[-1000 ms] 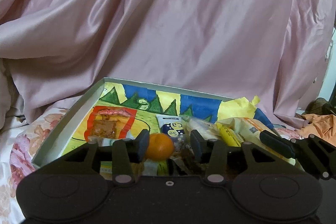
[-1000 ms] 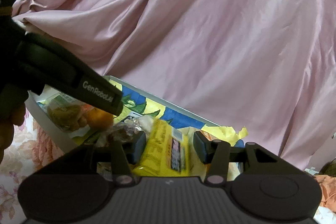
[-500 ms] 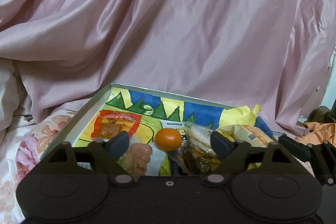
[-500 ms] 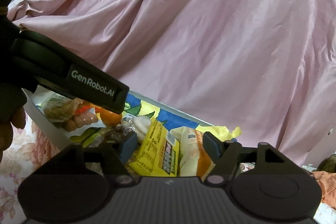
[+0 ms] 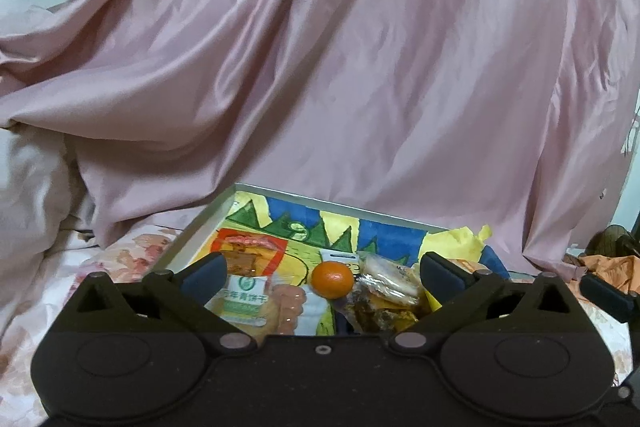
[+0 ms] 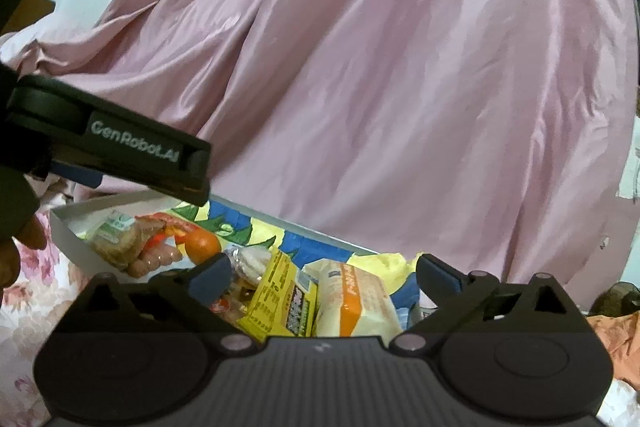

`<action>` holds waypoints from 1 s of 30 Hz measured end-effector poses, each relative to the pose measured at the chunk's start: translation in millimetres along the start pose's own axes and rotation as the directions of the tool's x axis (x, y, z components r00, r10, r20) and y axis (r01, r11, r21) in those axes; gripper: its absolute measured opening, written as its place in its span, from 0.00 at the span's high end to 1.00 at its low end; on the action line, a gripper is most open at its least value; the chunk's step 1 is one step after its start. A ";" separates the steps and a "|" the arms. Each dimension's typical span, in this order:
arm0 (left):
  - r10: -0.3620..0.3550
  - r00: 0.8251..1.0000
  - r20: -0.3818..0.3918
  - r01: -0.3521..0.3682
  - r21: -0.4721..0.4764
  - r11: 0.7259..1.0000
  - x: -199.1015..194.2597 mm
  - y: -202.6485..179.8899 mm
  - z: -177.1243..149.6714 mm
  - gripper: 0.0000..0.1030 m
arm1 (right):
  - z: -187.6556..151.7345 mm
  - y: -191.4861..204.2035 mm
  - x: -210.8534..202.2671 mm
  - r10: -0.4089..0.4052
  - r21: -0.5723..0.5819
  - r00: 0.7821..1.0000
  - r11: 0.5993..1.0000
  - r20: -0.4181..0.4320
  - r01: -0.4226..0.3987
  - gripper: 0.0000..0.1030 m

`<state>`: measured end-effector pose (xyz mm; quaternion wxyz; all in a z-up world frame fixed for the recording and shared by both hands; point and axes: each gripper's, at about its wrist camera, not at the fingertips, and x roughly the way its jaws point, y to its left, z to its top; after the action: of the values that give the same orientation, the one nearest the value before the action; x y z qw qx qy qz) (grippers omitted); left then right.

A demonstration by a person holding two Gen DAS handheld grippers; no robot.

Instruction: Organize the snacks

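Observation:
A shallow white box (image 5: 200,223) with a bright painted bottom holds the snacks. In the left wrist view a small orange (image 5: 333,279) lies in it, with a green-labelled biscuit pack (image 5: 244,301), pink sausages (image 5: 289,307) and a clear wrapped cake (image 5: 386,277) around it. My left gripper (image 5: 322,277) is open and empty above them. In the right wrist view my right gripper (image 6: 323,277) is open and empty above a yellow pack (image 6: 282,301) and an orange-and-white pack (image 6: 354,301). The orange (image 6: 203,245) and the box wall (image 6: 66,227) show at left.
A pink satin sheet (image 5: 340,67) hangs close behind the box. The box rests on flowered bedding (image 5: 36,291). Orange cloth (image 5: 612,267) lies at the right. The left gripper's body (image 6: 112,151) crosses the left of the right wrist view.
Both grippers opened wide and drew back upward. The left let go of the orange, the right let go of the yellow pack; both now lie in the box.

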<state>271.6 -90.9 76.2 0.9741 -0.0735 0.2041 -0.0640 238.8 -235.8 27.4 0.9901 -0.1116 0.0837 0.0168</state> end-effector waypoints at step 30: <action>0.128 0.990 0.061 -0.129 0.009 0.992 -99.8 32.6 -26.5 0.01 | 16.5 -11.0 -85.0 0.002 0.184 1.000 0.983 0.006 -0.003 0.00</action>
<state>173.3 -46.6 85.4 0.9823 -0.0558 0.1787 -0.0003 158.3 -244.1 60.1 0.9964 -0.0197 0.0820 0.0105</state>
